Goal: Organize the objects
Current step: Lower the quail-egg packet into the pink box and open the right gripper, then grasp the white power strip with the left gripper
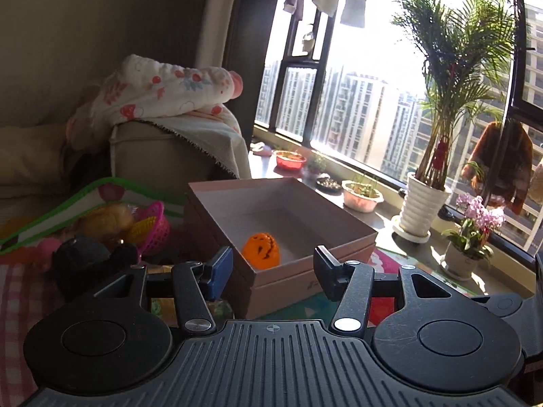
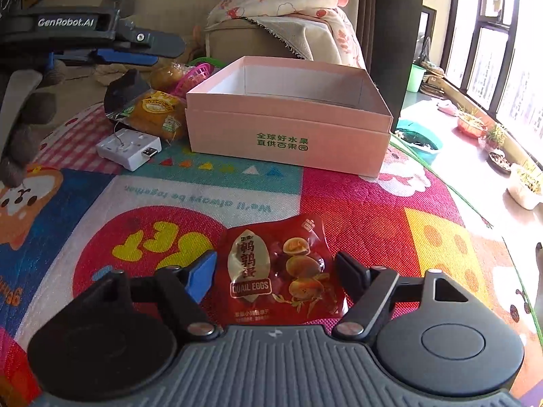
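In the left wrist view, the left claw (image 1: 273,266) is seen with its jaws apart and nothing gripped between them. Just beyond the fingertips stands the pink box (image 1: 305,278), open at the top, and an orange ball (image 1: 261,250) with dark markings is seen lying inside it near the closest corner, framed by the gap between the jaws but farther off and apart from them. To the left of the box a pink basket (image 1: 154,227) and a wrapped bun (image 1: 105,220) are partly made out, with a dark object in front of them that cannot be identified. The floor of the box beyond the ball is shadowed.

In the right wrist view, the right claw (image 2: 276,271) is held wide over the play mat (image 2: 390,210). A red packet of quail eggs (image 2: 281,271) lies flat on the mat directly between the two fingers, whose pads are set at either side of it without pressing on it. The lower edge of the packet is cut off by the claw's body. Farther back the pink box is seen; its inside is hidden by the near wall. A white adapter (image 2: 129,149) and a packaged bun (image 2: 157,115) lie left of the box. The left claw is seen at the upper left edge, cut off by the frame.
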`<state>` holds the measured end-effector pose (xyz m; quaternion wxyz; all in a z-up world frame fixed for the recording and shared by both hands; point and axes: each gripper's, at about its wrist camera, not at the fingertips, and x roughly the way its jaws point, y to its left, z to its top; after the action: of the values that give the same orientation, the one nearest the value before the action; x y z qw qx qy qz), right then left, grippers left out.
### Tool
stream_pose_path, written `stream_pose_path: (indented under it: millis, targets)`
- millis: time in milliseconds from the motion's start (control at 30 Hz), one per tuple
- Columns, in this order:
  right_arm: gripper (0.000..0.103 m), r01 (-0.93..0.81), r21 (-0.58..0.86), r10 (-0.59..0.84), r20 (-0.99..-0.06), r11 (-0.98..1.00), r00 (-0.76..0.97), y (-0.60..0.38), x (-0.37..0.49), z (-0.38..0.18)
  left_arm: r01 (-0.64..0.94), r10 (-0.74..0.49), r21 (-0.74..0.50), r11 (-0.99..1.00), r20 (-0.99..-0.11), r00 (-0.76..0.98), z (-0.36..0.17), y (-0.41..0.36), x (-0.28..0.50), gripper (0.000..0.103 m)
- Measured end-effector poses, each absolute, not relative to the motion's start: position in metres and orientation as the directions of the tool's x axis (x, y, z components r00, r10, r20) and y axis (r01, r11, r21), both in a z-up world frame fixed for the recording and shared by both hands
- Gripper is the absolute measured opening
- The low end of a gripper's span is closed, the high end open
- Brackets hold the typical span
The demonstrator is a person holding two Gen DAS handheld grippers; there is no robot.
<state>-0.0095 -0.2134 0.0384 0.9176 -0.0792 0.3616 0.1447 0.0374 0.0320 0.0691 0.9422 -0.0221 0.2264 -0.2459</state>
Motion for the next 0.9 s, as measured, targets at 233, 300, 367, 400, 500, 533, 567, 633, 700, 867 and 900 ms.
stream_pose_path:
  millis: [233,300,367,400,500,533,567,633,700,867,900]
  targets:
    - [0.074,-0.350,-0.076,0.253,-0.554,0.934,0.793,-0.195,0.015,0.108,0.373,-0.350,-0.075,0.925,-0.552,0.757,0.031,0.062,-0.006,0.057]
    - [0.075,-0.304,-0.095,0.226,-0.475,0.948,0.851,-0.192,0.038,0.135,0.342,-0.320,-0.074,0.937,-0.576,0.752,0.024,0.067,-0.007,0.057]
    - [0.081,-0.250,-0.080,0.193,-0.426,0.965,0.884,-0.192,0.064,0.153,0.319,-0.305,-0.080,0.945,-0.575,0.759,0.024,0.071,-0.006,0.057]
    - [0.095,-0.228,-0.072,0.178,-0.419,0.971,0.890,-0.192,0.078,0.159,0.311,-0.300,-0.080,0.947,-0.568,0.766,0.025,0.073,-0.005,0.057]
    - [0.101,-0.168,-0.056,0.128,-0.431,0.984,0.893,-0.191,0.101,0.159,0.317,-0.301,-0.066,0.946,-0.546,0.782,0.029,0.077,-0.002,0.057]
    - [0.103,-0.183,-0.045,0.144,-0.445,0.982,0.884,-0.190,0.101,0.156,0.323,-0.304,-0.064,0.944,-0.543,0.783,0.030,0.077,0.001,0.057]
    - [0.103,-0.204,-0.030,0.168,-0.458,0.979,0.873,-0.189,0.097,0.149,0.328,-0.309,-0.064,0.943,-0.542,0.782,0.030,0.078,0.004,0.057]
    - [0.103,-0.233,-0.032,0.189,-0.487,0.972,0.853,-0.185,0.087,0.132,0.335,-0.313,-0.062,0.940,-0.543,0.779,0.029,0.077,0.015,0.057]
    - [0.103,-0.250,-0.060,0.183,-0.522,0.966,0.833,-0.180,0.073,0.111,0.330,-0.307,-0.059,0.942,-0.548,0.778,0.026,0.078,0.033,0.057]
    - [0.103,-0.232,-0.016,0.170,-0.631,0.973,0.757,-0.191,0.046,0.064,0.243,-0.334,-0.234,0.941,-0.547,0.768,0.018,0.101,0.076,0.057]
    - [0.103,-0.222,-0.006,0.166,-0.645,0.975,0.746,-0.193,0.043,0.058,0.239,-0.362,-0.284,0.928,-0.546,0.756,0.016,0.106,0.082,0.057]
